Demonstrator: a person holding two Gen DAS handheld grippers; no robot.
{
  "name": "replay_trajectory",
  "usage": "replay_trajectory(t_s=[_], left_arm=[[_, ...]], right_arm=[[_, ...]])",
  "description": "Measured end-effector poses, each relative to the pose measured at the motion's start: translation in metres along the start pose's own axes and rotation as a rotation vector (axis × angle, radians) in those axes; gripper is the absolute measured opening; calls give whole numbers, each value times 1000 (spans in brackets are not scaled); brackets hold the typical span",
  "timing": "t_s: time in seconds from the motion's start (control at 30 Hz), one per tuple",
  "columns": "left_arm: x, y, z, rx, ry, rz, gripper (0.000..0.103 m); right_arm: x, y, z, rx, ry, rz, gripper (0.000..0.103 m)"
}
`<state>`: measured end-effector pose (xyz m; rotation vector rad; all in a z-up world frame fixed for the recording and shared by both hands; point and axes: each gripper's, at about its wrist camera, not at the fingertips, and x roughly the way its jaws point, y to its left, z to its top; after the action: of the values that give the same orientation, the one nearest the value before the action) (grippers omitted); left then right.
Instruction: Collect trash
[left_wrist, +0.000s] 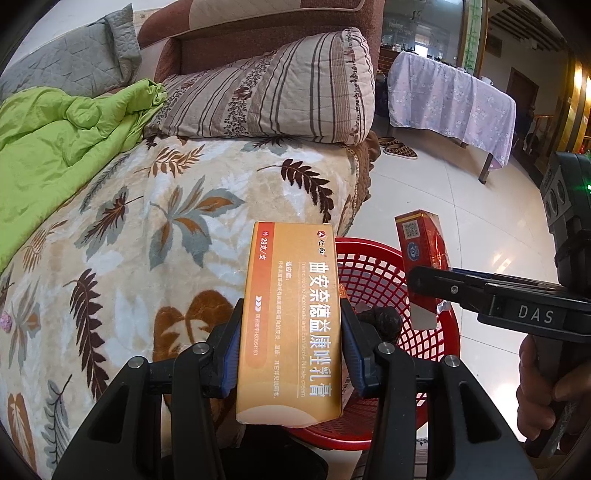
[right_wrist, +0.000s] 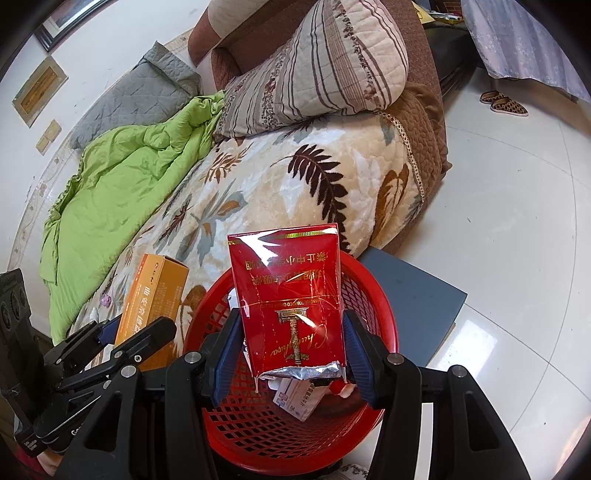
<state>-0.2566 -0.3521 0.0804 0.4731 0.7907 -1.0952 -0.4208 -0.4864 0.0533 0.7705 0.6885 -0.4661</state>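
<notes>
Above the red mesh basket (right_wrist: 295, 424), the right gripper (right_wrist: 293, 354) clamps its fingers on a red cigarette pack (right_wrist: 290, 306), long axis pointing away over the opening, so it is nearer to dropping. Beside the basket's bed-side rim, the left gripper (left_wrist: 291, 350) grips an orange ointment box (left_wrist: 290, 314).
</notes>
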Motion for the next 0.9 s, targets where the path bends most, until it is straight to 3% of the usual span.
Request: replay_trajectory(t_s=[0.13, 0.37, 0.5, 0.6, 0.7, 0.9], left_arm=[[0, -2, 0, 6, -1, -8, 47], [-3, 0, 0, -5, -13, 0, 62], [-7, 4, -1, -17, -17, 19, 78], [-14, 12, -1, -48, -32, 36, 84], [-23, 21, -2, -74, -52, 62, 89], [-44, 34, -8, -65, -121, 170, 95]], right_arm=[[1, -1, 0, 0, 4, -1, 59], [-2, -2, 1, 12, -1, -9, 64], [-6, 0, 4, 9, -15, -23, 65], [-12, 3, 6, -1, -38, -46, 68], [-20, 10, 9, -29, -73, -93, 78], [-38, 37, 8, -132, -201, -326, 95]])
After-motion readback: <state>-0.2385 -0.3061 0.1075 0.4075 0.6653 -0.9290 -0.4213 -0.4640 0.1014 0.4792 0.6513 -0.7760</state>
